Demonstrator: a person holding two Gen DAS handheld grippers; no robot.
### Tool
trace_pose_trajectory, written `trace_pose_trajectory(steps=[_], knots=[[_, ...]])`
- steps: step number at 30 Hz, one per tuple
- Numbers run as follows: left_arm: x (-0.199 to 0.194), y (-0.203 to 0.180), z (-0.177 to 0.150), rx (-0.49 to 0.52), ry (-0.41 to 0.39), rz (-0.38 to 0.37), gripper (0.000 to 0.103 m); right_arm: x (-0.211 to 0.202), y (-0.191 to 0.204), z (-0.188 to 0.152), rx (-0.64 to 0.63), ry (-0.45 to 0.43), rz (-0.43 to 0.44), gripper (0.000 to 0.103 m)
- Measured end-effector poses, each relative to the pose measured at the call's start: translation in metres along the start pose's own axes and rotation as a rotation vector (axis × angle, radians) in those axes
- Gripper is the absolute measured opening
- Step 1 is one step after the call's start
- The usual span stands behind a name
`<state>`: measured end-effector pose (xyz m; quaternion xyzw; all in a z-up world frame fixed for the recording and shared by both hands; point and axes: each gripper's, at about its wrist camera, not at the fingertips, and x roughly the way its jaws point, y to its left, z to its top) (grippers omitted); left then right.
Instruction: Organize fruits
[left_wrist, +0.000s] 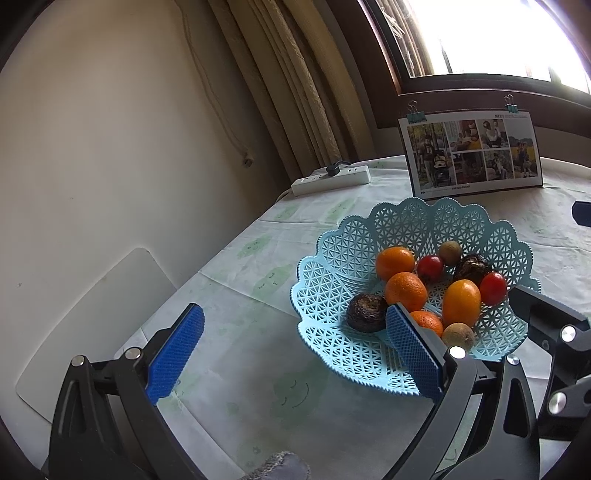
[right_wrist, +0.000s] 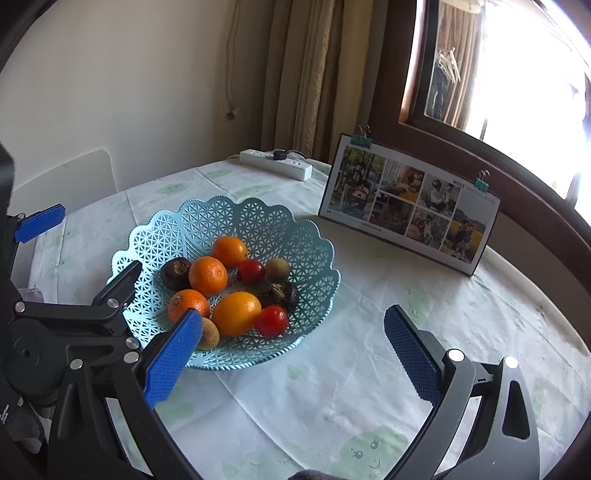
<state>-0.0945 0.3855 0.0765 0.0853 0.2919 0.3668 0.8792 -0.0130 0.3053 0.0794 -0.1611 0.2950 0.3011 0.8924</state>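
All the fruit sits in the blue basket (right_wrist: 295, 236) in the middle of the table (right_wrist: 369, 387), and none lies on the cloth. In the basket there are three round oranges, and the biggest one (right_wrist: 208, 275) is near the middle. There is a long yellow-orange fruit (right_wrist: 236, 313), two small red fruits like the one at the front (right_wrist: 271, 320), two dark wrinkly fruits like the one at the back left (right_wrist: 176, 272), and two little brown fruits, one of them (right_wrist: 277, 268) at the back. The left gripper (left_wrist: 295, 350) has its two blue fingers spread wide apart and holds nothing; one finger is in front of the basket's near edge. The right gripper (right_wrist: 291, 354) is also wide apart with nothing in it, and it waits over the cloth just beside the basket. So I think the job is either just starting or already finished, since nothing is being carried. If the fruit must come out to be sorted, the next move would be to bring one gripper over a top fruit, like the long yellow-orange fruit, and close softly so it does not squash or roll. A photo card (right_wrist: 410, 203) and a white power strip (right_wrist: 275, 164) stand farther back
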Motion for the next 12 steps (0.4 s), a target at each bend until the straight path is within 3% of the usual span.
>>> trace_pose_trajectory(steps=[12], knots=[[-0.017,-0.017,0.004,0.006,-0.018,-0.030,0.100,-0.010,-0.022,-0.010,0.041,0.022,-0.058,0.098]])
